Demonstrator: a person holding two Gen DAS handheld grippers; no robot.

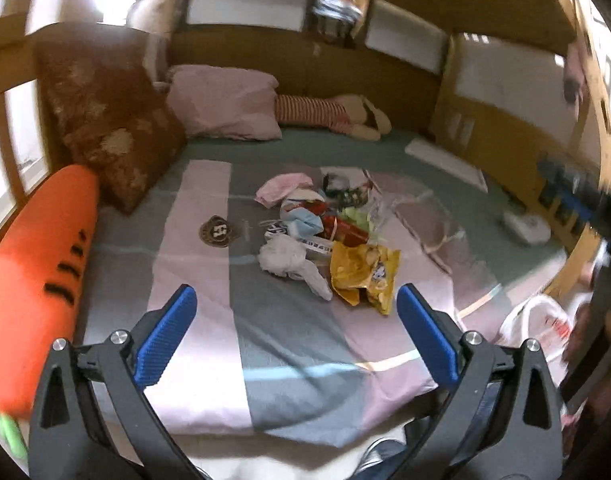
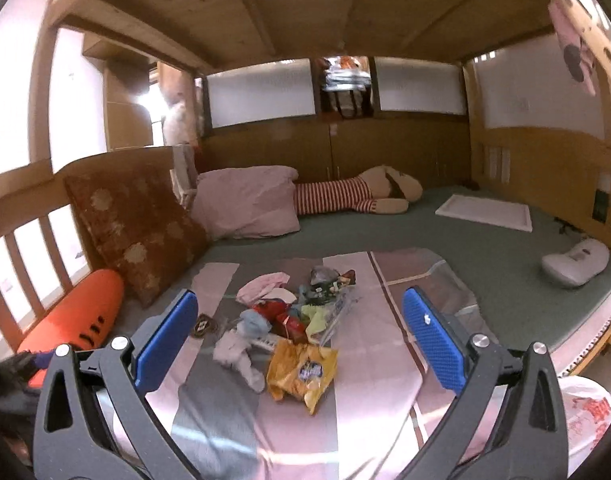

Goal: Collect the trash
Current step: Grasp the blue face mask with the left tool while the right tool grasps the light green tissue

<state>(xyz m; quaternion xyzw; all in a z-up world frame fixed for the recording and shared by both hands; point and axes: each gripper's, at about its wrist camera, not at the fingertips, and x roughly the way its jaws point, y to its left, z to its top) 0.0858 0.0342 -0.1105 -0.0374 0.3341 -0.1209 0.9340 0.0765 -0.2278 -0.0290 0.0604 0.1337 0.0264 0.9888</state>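
Trash pile (image 1: 325, 224) lies mid-bed on the striped blanket (image 1: 209, 280), ahead of both claws and clear of them. Left claw (image 1: 297, 304) spread wide, empty. Right claw (image 2: 301, 312) spread wide, empty. Yellow snack bag (image 2: 301, 372) is the nearest piece, crumpled white tissue (image 2: 237, 352) just left of it. White plastic bag (image 2: 585, 420) at bed's right edge.

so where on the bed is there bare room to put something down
Bare striped blanket lies in front of the yellow snack bag, and bare green sheet lies between the trash pile and the white board. Mid-blanket is crowded.
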